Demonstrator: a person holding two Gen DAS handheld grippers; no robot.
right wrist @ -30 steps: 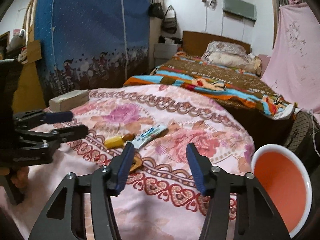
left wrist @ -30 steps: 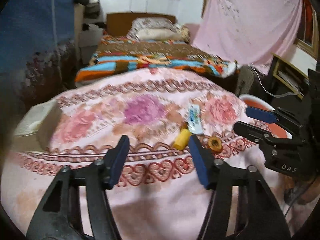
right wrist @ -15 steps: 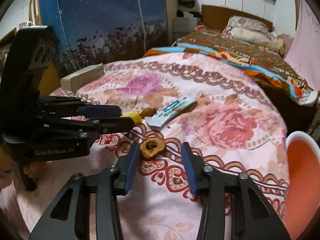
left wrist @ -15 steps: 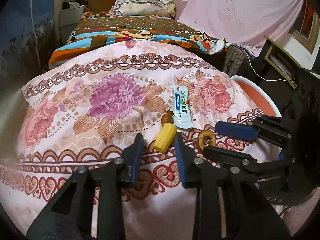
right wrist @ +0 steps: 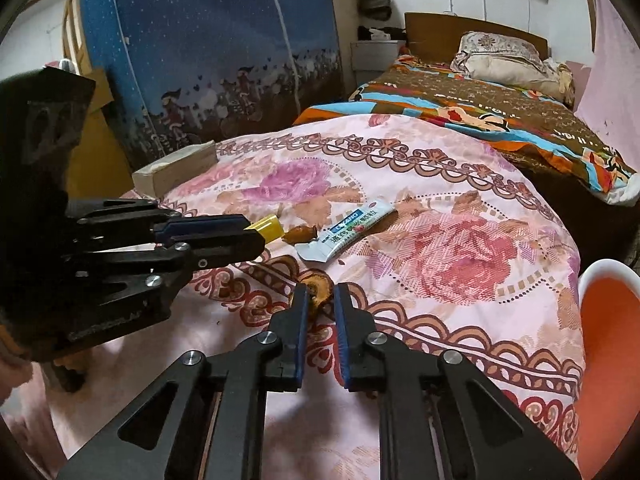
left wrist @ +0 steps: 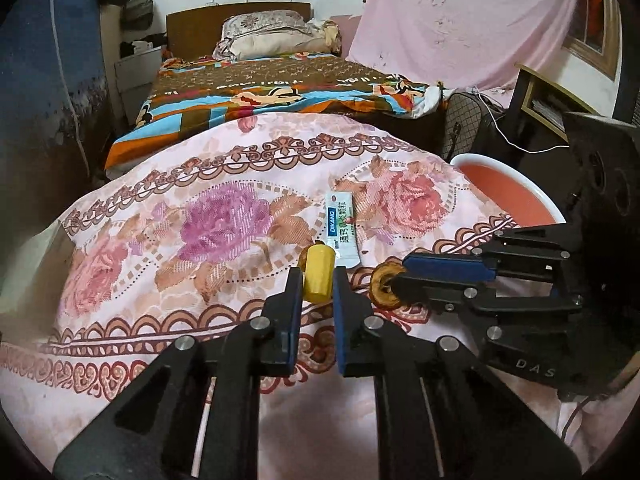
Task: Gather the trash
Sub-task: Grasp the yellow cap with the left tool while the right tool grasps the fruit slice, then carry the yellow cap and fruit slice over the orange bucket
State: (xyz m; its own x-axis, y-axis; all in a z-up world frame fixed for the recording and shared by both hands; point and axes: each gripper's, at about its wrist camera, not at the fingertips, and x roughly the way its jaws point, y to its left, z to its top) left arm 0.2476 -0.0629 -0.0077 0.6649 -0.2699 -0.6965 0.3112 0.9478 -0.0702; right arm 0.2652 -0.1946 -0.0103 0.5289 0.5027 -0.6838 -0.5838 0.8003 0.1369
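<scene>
On the pink floral cloth (left wrist: 224,220) lie a yellow cap (left wrist: 318,274), a brown peel ring (left wrist: 385,289), a small brown scrap (right wrist: 301,234) and a flattened white tube (left wrist: 342,229). My left gripper (left wrist: 314,280) is shut on the yellow cap, which also shows in the right wrist view (right wrist: 269,227). My right gripper (right wrist: 321,295) is shut on the brown peel ring (right wrist: 318,289). The tube (right wrist: 347,234) lies just beyond both grippers, untouched.
A white bin with an orange inside (left wrist: 505,196) stands at the right edge of the cloth, also in the right wrist view (right wrist: 608,344). A beige box (right wrist: 176,172) sits at the cloth's left edge. A bed with a striped blanket (left wrist: 280,92) is behind.
Both grippers moved forward and down to the cloth and closed, the left onto the yellow cap, the right onto the brown peel ring.
</scene>
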